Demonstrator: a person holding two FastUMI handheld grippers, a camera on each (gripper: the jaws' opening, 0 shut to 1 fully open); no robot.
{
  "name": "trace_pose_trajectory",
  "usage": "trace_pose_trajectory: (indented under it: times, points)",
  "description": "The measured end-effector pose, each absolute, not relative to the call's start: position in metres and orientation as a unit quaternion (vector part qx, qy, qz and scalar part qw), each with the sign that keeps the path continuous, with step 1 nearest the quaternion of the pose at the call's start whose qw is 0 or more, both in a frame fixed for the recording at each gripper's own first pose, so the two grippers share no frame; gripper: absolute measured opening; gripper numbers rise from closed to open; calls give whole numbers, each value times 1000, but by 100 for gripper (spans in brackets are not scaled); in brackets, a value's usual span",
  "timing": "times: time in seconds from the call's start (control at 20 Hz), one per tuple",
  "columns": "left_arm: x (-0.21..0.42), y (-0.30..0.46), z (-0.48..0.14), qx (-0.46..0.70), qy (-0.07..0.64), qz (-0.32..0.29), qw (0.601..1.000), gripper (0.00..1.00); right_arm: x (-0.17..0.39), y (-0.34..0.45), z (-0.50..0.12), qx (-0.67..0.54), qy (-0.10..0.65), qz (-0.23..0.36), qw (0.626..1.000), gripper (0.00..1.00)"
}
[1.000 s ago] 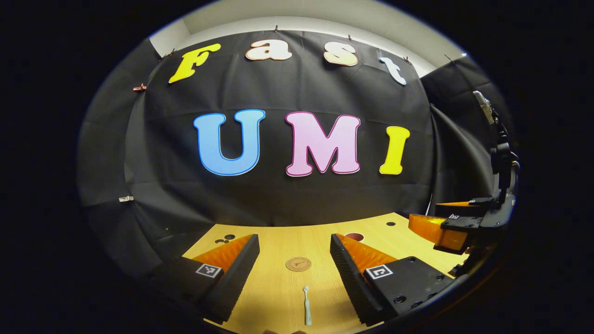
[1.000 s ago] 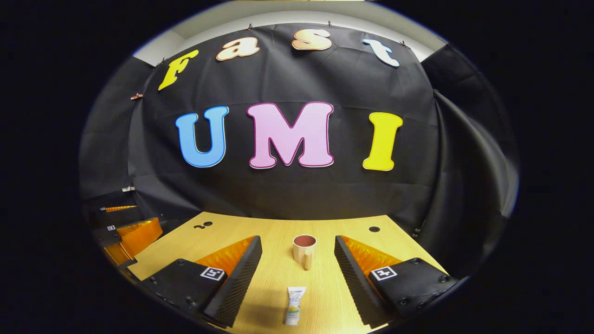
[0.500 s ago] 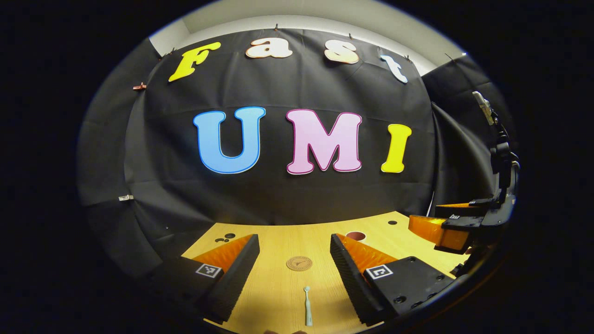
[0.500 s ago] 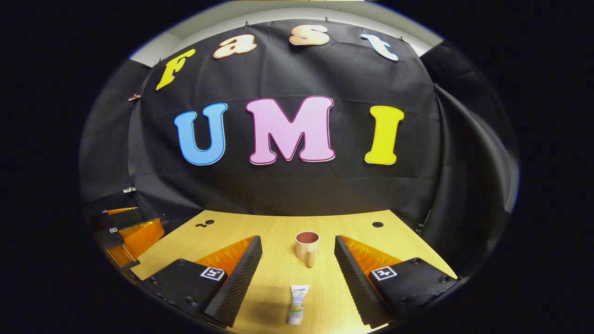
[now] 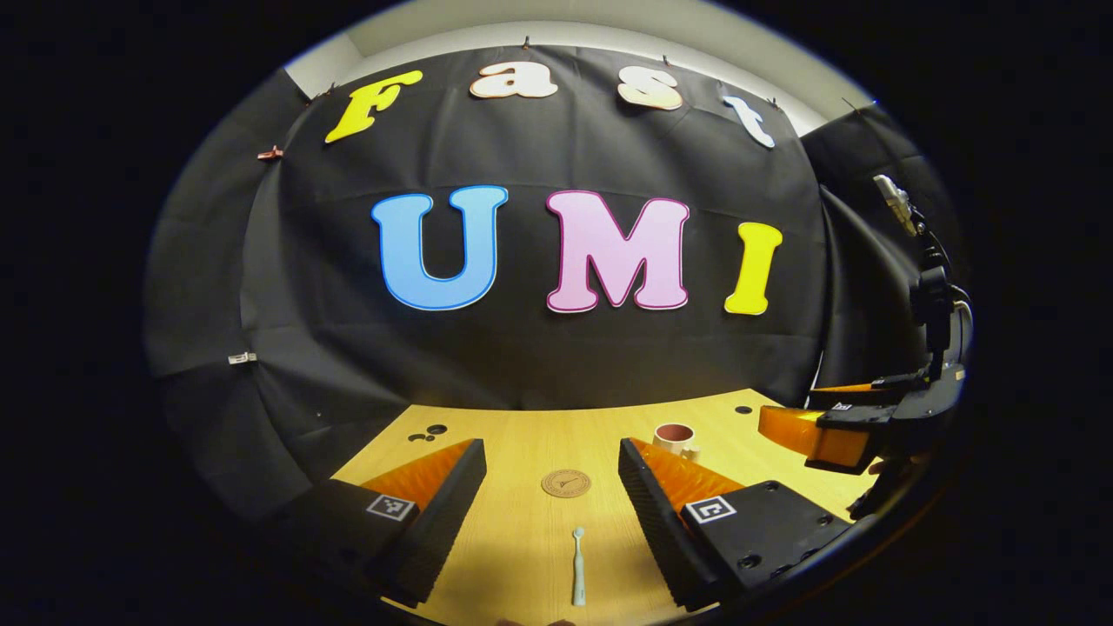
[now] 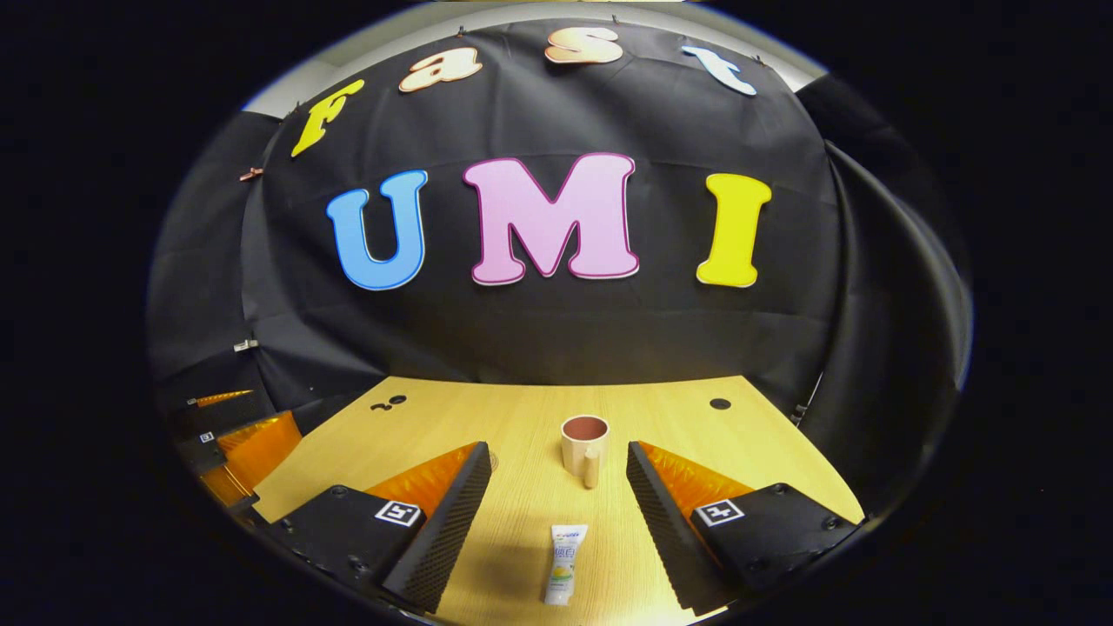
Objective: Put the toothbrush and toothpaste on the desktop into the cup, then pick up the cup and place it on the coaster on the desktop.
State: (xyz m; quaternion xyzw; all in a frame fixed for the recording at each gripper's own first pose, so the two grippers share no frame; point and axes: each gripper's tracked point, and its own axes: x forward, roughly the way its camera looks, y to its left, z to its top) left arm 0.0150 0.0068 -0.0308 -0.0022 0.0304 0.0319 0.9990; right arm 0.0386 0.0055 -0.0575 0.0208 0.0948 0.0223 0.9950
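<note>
On the light wooden desktop (image 5: 522, 435), the left gripper (image 5: 552, 487) hangs with jaws wide apart and empty, the slim pale toothbrush (image 5: 577, 565) lying lengthwise between its fingers and the round brown cork coaster (image 5: 566, 482) just beyond. The right gripper (image 6: 558, 491), equally wide and empty, frames the flat white toothpaste tube (image 6: 563, 563) before the beige handled cup (image 6: 583, 443). Risk: both items lie flat, so a shallow closure could skid them away or pinch only the desktop.
</note>
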Motion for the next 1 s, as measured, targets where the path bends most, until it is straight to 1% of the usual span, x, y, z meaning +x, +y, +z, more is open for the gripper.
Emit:
trace_pose_trajectory:
  times: [0.2, 0.4, 0.55, 1.0]
  points:
    - [17, 9, -41, 12, 38, 41, 998, 97, 51, 7, -80, 23, 135, 29, 990, 97]
    - [22, 13, -55, -2, 55, 56, 997, 97, 62, 10, -108, 9, 181, 40, 983, 97]
    - [26, 20, -66, -12, 67, 76, 995, 97, 66, 15, -138, 16, 231, 56, 971, 97]
    - [31, 41, -105, -19, 119, 117, 986, 97, 67, 17, -218, 0, 343, 77, 936, 98]
